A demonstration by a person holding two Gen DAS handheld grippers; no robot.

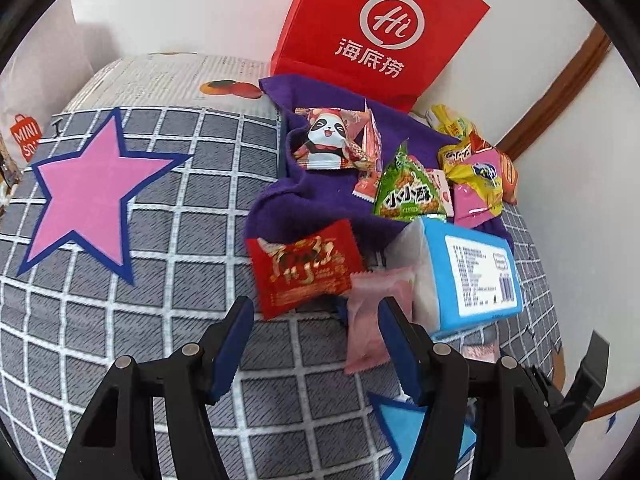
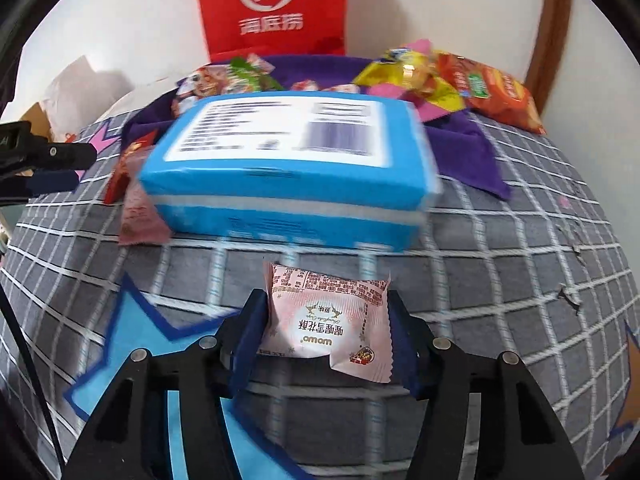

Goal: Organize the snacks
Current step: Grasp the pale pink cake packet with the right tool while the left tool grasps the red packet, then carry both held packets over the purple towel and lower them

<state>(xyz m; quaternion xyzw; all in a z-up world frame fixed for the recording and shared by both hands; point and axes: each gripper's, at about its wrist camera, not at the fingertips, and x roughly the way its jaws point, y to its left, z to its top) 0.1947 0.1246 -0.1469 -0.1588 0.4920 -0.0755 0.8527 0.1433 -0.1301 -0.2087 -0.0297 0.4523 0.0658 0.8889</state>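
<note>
My left gripper (image 1: 316, 340) is open and empty over the checked cloth, just short of a red snack packet (image 1: 302, 272) and a pale pink packet (image 1: 370, 320). My right gripper (image 2: 328, 336) is shut on a pink-and-white snack packet (image 2: 328, 320), held above the cloth in front of a blue tissue pack (image 2: 288, 176). The tissue pack also shows in the left wrist view (image 1: 468, 276). Several snacks lie on a purple cloth (image 1: 320, 200), among them a panda packet (image 1: 332, 140) and a green packet (image 1: 408, 188).
A red paper bag (image 1: 372, 28) stands against the wall behind the pile. A pink star (image 1: 92, 188) is on the checked cloth at left, a blue star (image 2: 128, 344) under my right gripper. An orange chip bag (image 2: 492, 88) lies far right.
</note>
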